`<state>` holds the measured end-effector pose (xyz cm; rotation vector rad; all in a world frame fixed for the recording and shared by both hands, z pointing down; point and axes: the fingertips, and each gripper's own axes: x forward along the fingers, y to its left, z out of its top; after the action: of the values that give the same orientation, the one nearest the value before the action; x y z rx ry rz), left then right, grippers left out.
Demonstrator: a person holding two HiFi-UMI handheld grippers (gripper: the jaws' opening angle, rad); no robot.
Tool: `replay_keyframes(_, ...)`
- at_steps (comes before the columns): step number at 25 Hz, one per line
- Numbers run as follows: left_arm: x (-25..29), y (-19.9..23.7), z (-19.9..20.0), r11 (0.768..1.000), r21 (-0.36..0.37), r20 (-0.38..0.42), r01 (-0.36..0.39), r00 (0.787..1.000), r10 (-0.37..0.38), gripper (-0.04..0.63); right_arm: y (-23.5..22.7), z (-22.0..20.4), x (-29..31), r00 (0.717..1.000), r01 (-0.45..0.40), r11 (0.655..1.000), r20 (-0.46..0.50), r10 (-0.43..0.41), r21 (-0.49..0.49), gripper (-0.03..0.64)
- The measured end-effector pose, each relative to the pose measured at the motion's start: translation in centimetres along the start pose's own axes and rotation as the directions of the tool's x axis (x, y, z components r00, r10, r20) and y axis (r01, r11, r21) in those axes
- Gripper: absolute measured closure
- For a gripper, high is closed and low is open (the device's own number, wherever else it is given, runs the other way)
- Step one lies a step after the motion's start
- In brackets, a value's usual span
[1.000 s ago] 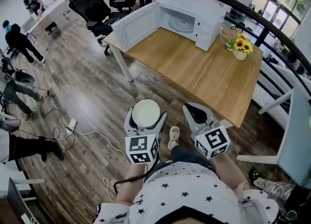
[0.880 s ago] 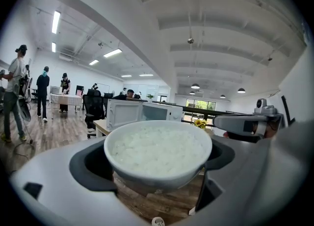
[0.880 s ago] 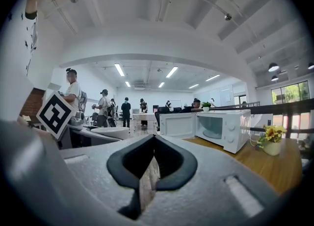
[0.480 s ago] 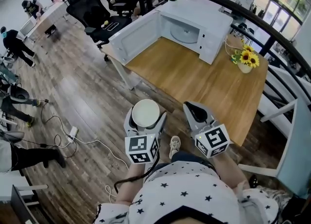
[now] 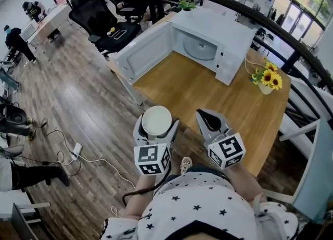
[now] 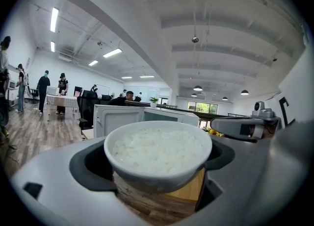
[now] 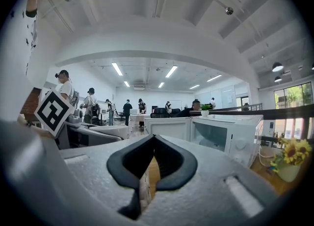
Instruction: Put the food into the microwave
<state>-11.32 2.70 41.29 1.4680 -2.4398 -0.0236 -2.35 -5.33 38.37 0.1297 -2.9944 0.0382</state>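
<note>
**A:** Head view first. Where is the food, and which way does it have to go?

**B:** The bowl (image 5: pixel 156 121) of rice sits in the left gripper (image 5: pixel 155 125), whose jaws clasp its sides. The microwave (image 5: pixel 210 36) lies ahead and a little to the right, at the far side of the table (image 5: pixel 208 96), well apart from both grippers. Its door (image 5: pixel 141 51) hangs open on the left, and the cavity faces the person.

**A:** And the other tool?

**B:** The right gripper (image 5: pixel 210 121) is just beside the left one, level with it, and carries nothing.

**A:** Left gripper view?

**B:** The jaws are spread to the bowl's width and clamped on it below the rim. The bowl is upright, with rice filling it to near the rim. The microwave stands straight beyond it, far off.

**A:** Right gripper view?

**B:** The pads are brought together with their tips touching and nothing between them. The microwave shows ahead and to the right.

**A:** So what does the next move turn on?

**B:** I'd judge a level carry forward across the table by the left gripper. It should keep to the right of the open door and end inside the cavity.
</note>
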Motion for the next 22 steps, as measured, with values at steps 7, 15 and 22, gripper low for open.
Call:
replay_keyframes(7, 4.4, 0.3, 1.1, 1.0, 0.006, 0.003, 0.006, 1.0, -0.006, 0.086, -3.4, 0.3, 2.8, 1.0, 0.003, 1.0, 0.003, -0.003, 0.0, 0.611)
replay_keyframes(15, 7.6, -0.2, 1.4, 1.0, 0.014, -0.024, 0.024, 0.999, -0.024, 0.086, -5.9, 0.1, 4.1, 1.0, 0.015, 1.0, -0.013, -0.015, 0.013, 0.611)
replay_keyframes(22, 11.0, -0.4, 1.1, 0.997, 0.018, -0.06, 0.07, 0.996, -0.068, 0.086, -7.8, -0.5, 5.0, 0.998, 0.051, 0.998, -0.041, -0.05, 0.031, 0.611)
